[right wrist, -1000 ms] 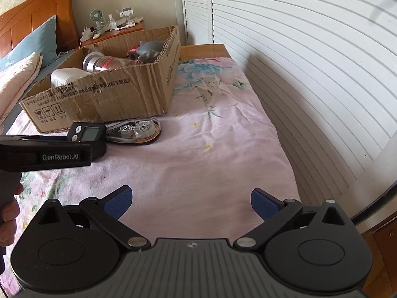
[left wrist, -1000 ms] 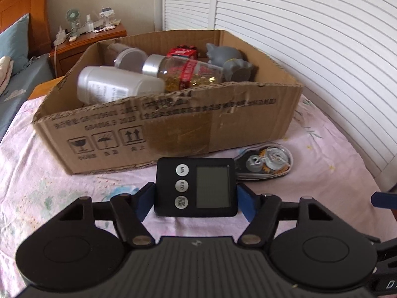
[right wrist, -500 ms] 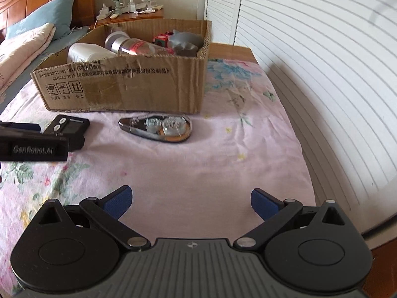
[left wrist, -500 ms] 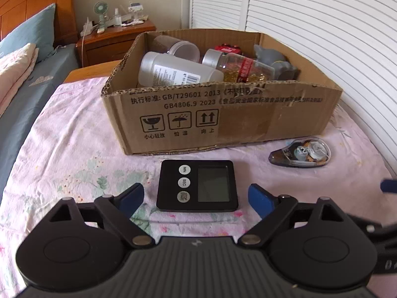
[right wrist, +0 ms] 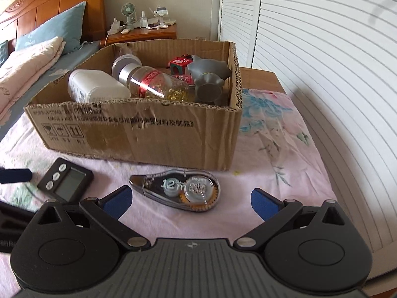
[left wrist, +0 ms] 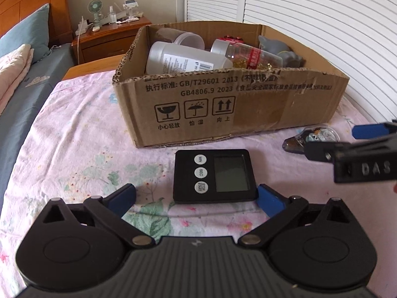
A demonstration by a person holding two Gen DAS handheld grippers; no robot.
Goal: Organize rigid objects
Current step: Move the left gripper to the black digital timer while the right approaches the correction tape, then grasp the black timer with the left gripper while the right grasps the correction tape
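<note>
Between the blue pads: left gripper (left wrist: 196,197) jaws opening, black timer (left wrist: 214,175) lying loose on the pink floral bedspread (left wrist: 74,154).
Timer buttons: MIN, SEC, STOP/START.
Right gripper (right wrist: 191,200): spread wide, empty; correction tape (right wrist: 178,189) marked "12m" just ahead.
Cardboard box (left wrist: 248,104): reads "GB/T29601 2013", "GB4806.9 2023"; bottles inside.

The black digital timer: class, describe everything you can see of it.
The black digital timer is a flat, square plastic unit with three round white buttons in a column beside a blank grey screen. It lies face up on the pink floral cloth, just before the cardboard box, not touching it. Nothing grips it.
</note>
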